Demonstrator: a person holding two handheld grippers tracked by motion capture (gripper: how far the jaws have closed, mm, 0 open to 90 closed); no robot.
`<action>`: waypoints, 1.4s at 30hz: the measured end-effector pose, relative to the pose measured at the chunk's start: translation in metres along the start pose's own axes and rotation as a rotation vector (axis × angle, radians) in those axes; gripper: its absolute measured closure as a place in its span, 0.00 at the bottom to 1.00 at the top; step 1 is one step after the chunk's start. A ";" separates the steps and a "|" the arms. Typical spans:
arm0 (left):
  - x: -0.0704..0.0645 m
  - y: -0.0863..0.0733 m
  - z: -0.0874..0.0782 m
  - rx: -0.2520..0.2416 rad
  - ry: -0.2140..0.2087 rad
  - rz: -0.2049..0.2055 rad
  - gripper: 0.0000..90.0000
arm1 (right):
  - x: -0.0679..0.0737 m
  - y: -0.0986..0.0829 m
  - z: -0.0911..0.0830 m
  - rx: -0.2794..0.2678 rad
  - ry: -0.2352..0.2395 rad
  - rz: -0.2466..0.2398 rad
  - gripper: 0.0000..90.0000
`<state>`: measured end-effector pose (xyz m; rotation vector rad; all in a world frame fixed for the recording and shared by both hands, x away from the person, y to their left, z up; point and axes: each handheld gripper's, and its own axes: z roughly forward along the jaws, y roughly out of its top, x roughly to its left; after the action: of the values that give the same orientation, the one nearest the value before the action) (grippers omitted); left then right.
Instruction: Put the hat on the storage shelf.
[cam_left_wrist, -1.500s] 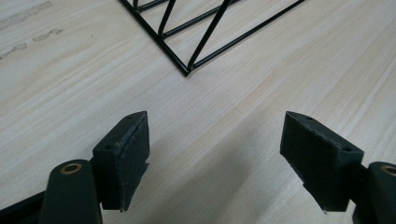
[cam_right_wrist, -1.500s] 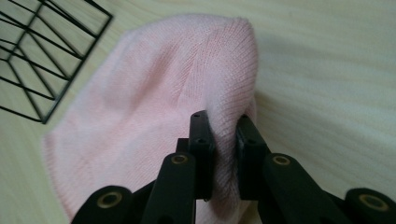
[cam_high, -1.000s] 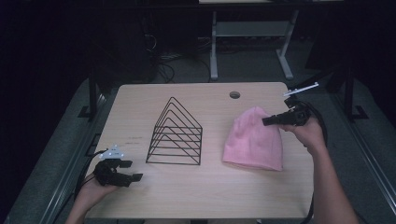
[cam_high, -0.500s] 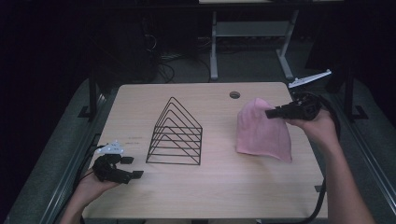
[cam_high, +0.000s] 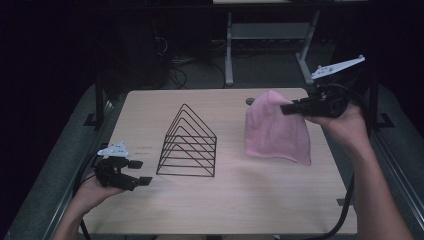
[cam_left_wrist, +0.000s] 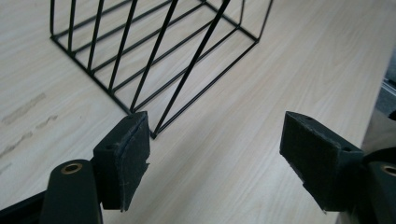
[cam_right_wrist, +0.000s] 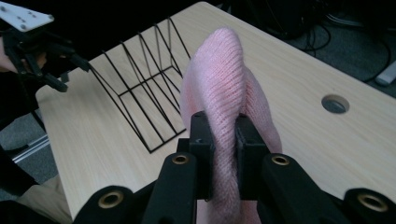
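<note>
The right gripper (cam_high: 290, 107) pinches the pink hat (cam_high: 275, 131) at the table's far right, hem touching the wood. The left gripper (cam_high: 139, 172) rests open near the wire rack (cam_high: 188, 143), wide free table (cam_high: 250, 200) between.

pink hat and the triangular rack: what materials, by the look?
Pink hat: soft knit, probably wool or acrylic; ribbed stitches show and it folds limply where the right gripper pinches it. Triangular rack: thin black wire, likely coated metal; rigid, straight rods.

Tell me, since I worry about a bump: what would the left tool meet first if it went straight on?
Probably the near corner of the black wire rack, just ahead of the open left tool; depth is uncertain.
</note>
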<state>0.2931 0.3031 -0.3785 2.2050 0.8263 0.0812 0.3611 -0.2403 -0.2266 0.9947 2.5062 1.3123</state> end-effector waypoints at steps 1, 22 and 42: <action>-0.001 0.002 -0.001 -0.001 -0.006 0.005 0.27 | 0.002 0.003 -0.001 0.001 -0.001 -0.007 0.89; -0.006 0.039 -0.021 0.017 -0.036 0.063 0.27 | 0.046 0.072 -0.011 -0.021 0.018 -0.120 0.89; -0.007 0.058 -0.029 0.042 -0.045 0.082 0.27 | 0.083 0.121 0.014 -0.018 0.069 -0.215 0.89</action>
<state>0.3099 0.2892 -0.3172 2.2719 0.7192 0.0547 0.3617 -0.1316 -0.1271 0.6640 2.5613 1.3214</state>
